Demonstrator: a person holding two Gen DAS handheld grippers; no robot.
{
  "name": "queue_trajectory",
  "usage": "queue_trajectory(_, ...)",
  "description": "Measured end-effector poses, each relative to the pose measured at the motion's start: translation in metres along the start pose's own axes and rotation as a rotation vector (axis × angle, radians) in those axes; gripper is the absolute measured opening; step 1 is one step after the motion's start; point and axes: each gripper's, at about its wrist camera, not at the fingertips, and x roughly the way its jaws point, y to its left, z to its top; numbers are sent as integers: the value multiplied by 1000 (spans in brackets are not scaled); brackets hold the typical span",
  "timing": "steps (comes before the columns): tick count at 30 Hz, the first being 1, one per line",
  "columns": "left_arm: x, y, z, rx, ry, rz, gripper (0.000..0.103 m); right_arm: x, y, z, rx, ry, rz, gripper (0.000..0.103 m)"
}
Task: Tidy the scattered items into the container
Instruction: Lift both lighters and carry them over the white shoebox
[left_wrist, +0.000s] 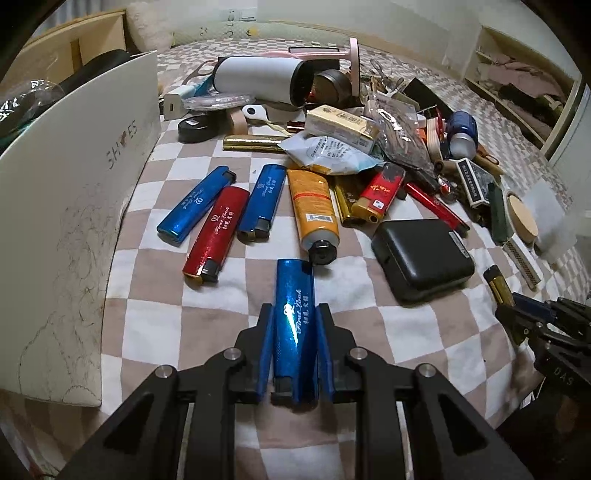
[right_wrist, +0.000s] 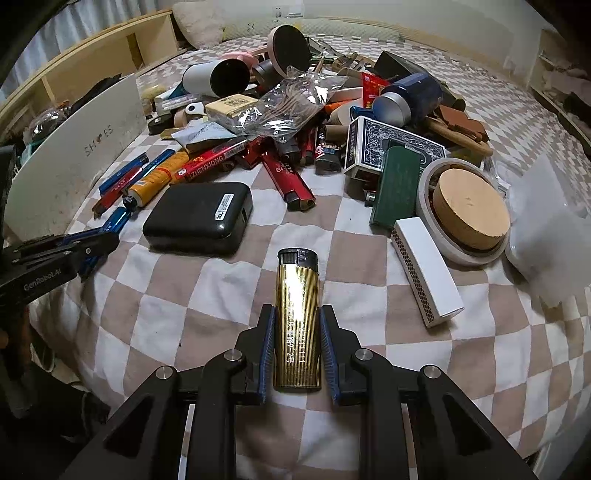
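Between left tongs pinched: blue "First Look" lighter; right tongs pinching gold lighter.

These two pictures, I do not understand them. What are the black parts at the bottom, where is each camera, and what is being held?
Each picture comes from a camera fixed on a hand-held gripper, looking forward along its two fingers. No robot arm: a person holds one in each hand. The left gripper is shut on a blue lighter; the right gripper is shut on a gold lighter. Below is a checked cloth with scattered lighters, a black case, a matchbox and playing cards. The white box on the left is probably the container.
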Motion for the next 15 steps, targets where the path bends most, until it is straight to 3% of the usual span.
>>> queue_trajectory(15, -37, -3, 12, -9, -97, -60, 22, -19, 0, 9, 88, -9, 127, 25)
